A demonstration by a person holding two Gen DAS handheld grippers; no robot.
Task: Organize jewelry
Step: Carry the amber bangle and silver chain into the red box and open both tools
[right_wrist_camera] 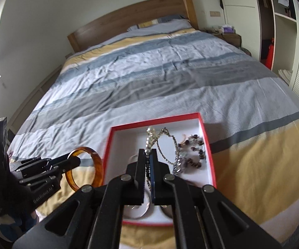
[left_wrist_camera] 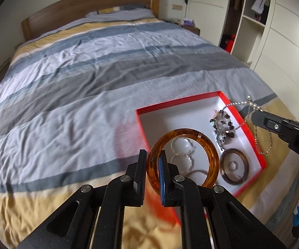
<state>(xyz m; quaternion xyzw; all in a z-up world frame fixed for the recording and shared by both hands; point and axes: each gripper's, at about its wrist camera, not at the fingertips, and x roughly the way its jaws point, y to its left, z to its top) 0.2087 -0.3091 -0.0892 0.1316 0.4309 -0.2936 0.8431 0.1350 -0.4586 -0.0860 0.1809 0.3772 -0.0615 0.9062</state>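
Carrying the amber bangle (left_wrist_camera: 182, 157) pinched in the left gripper (left_wrist_camera: 153, 174) and the silver chain (right_wrist_camera: 166, 145) clamped in the right gripper (right_wrist_camera: 148, 166) over the red box (right_wrist_camera: 208, 145), each needed lowering inside before release.

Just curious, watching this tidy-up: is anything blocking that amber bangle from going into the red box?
Nothing visible bars the way. The left claw holds the amber bangle by its rim, beside the open, lidless red box. Inside lie a beaded piece and other rings, but bare white floor remains.
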